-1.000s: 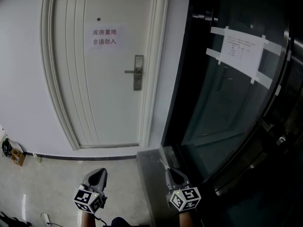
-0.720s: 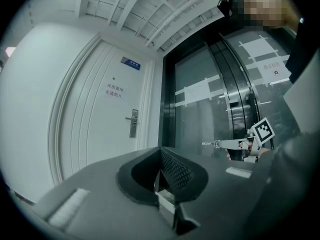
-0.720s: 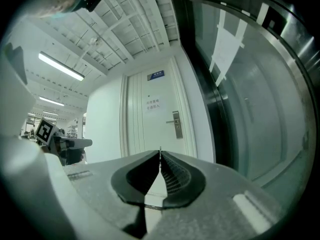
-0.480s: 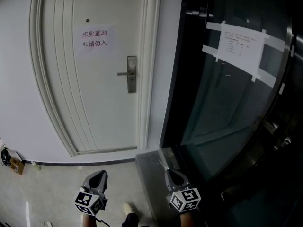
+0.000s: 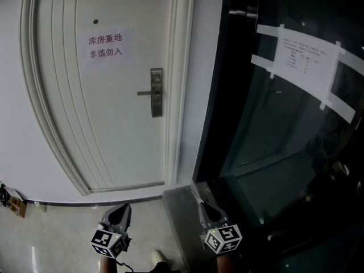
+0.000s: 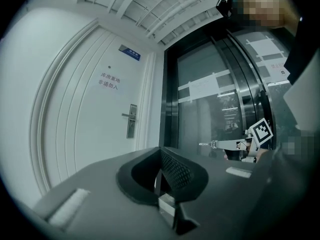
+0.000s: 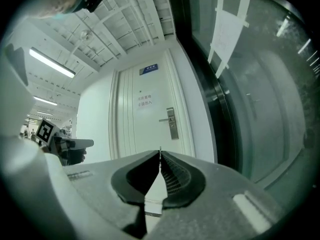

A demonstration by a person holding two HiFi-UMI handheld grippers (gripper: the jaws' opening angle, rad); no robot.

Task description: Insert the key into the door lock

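Nearing the door: the white door point(image 5: 114, 124) fills more of the head view than a second ago, and its lock plate point(image 5: 156, 92) has grown and slid left; the person has walked closer, though the door is well apart from both tools
Right hand-held gripper: the right hand-held gripper point(image 5: 200, 205) sits low at the near edge, pointing level at the door; its jaws are clamped together on the key point(image 5: 195, 197)
Key: a thin metal blade sticking forward out of the jaw tips; seen edge-on in the right gripper view and side-on in the left gripper view; nowhere near the lock yet
Left hand-held gripper: the left hand-held gripper point(image 5: 121, 209) is beside the right one, jaws together with nothing between them
Lock: a tall metal plate near the door's right edge, its lever handle point(image 5: 145, 92) reaching left; the keyhole is too small to make out from here
Surroundings: a paper notice point(image 5: 105, 46) on the door, above and left of the lock; a dark glass door point(image 5: 267, 152) on the right with a taped sheet point(image 5: 304, 64); tiled floor point(image 5: 51, 232) below
Meaning for the task: the approach is under way and insertion has not begun; the key likely has to be carried up and left to the plate, then lined up with the keyhole once that shows
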